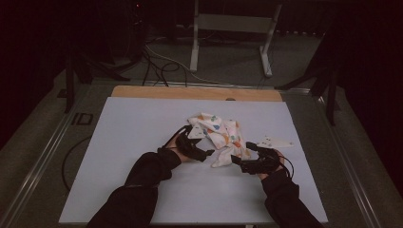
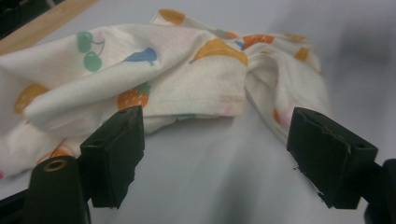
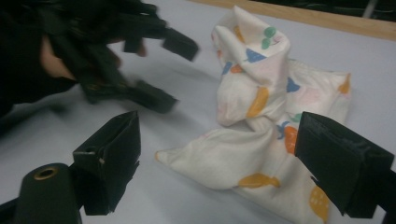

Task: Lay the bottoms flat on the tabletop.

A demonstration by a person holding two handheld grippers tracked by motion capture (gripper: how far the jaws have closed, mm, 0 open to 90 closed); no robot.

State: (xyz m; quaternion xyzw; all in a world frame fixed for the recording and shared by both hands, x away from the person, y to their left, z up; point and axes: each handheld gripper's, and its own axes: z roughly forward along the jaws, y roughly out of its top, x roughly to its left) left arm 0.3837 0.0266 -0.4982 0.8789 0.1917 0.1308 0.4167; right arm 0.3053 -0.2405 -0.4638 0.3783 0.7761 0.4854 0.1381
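Two open claws (image 1: pixel 205 153) (image 1: pixel 240 160) beside cloth (image 1: pixel 218 133)

One crumpled cloth (image 1: pixel 218 135) with a fruit print lies on the one white mat (image 1: pixel 133 137). One small white scrap (image 1: pixel 274 142) lies by itself on the mat. Two grippers are there, left (image 1: pixel 205 153) and right (image 1: pixel 236 163), each with two black jaws. Two dark sleeves come in from the bottom. One wooden table edge (image 1: pixel 195 93) shows beyond the mat.

cream fruit-print cloth (image 1: pixel 219 134), white table (image 1: pixel 142 128)
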